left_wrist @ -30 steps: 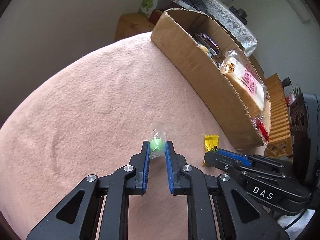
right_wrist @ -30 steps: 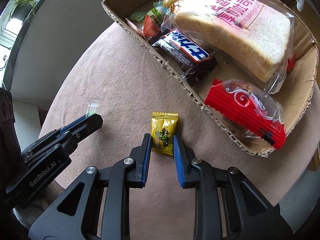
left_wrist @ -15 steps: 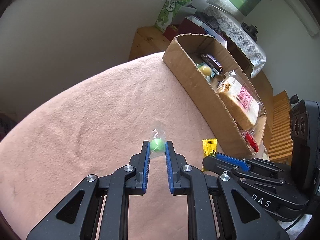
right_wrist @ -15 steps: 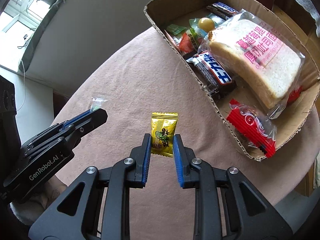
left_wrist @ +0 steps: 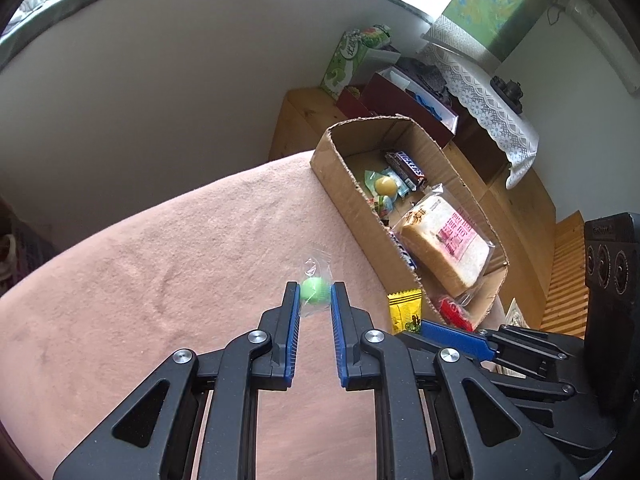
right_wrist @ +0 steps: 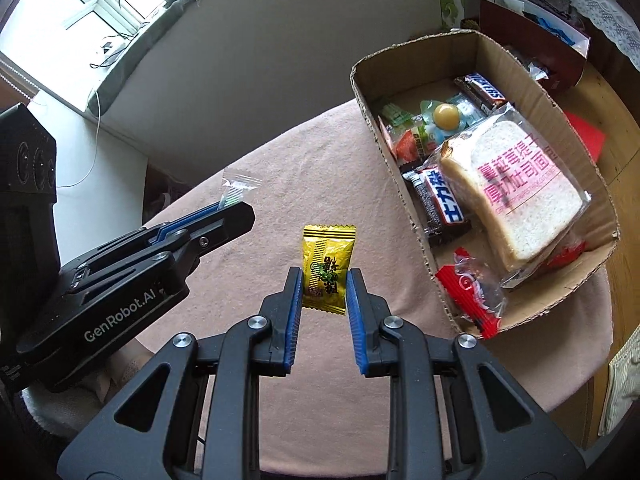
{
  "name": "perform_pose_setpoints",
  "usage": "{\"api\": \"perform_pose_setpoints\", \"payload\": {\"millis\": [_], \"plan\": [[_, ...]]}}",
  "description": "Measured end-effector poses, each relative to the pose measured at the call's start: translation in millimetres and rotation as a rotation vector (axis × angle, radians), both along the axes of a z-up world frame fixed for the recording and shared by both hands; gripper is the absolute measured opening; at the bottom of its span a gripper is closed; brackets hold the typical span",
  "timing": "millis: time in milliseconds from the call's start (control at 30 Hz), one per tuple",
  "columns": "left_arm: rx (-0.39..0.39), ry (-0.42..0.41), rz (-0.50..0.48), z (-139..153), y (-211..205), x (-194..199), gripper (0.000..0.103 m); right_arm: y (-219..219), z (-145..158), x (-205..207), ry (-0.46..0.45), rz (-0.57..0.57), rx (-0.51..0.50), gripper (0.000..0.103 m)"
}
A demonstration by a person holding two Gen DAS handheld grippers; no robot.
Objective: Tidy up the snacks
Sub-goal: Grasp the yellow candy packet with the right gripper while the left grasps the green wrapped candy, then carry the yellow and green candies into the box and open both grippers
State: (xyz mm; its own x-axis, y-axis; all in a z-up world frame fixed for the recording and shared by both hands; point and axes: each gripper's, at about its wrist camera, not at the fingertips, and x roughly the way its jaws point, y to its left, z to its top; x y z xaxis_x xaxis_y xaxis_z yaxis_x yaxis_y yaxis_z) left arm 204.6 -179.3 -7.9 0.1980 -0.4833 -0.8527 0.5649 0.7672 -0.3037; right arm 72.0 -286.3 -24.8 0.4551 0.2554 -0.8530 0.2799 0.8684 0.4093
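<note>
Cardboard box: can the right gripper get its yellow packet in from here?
Probably yes. The right gripper holds the yellow packet above the cloth, the cardboard box is open-topped beside it, and nothing lies between.

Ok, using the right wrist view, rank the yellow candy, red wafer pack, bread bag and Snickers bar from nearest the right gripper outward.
1. yellow candy, clamped in the right gripper.
2. red wafer pack, box's near corner.
3. bread bag, mid-box.
4. Snickers bar, far end.

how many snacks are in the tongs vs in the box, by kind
held candies: 2, green candy and yellow candy
chocolate bars in cardboard box: 2
bread pack: 1
red packets: at least 1
small sweets pile: uncountable
total clearly countable: 6
</note>
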Motion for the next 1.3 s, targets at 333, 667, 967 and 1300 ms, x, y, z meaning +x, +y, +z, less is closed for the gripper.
{"api": "perform_pose_setpoints", "payload": {"millis": [333, 667, 967, 1300], "plan": [[-0.045, -0.025, -0.002, 20.0, -49.4, -0.3, 0.014, -56.8, 29.5, 6.3, -0.070, -0.060, -0.028, 0.023], [-0.064, -0.023, -0.012, 22.8, -100.6, 9.4, 0.014, -107.9, 24.3, 24.4, -0.075, -0.095, -0.058, 0.023], [-0.049, -0.046, -0.007, 24.9, -123.8, 17.9, 0.014, -125.9, 19.0, 43.1, -0.067, -0.072, -0.067, 0.023], [-0.043, -0.054, -0.002, 29.6, -128.1, 15.8, 0.016, -134.2, 22.3, 33.2, -0.069, -0.091, -0.073, 0.026]]}}
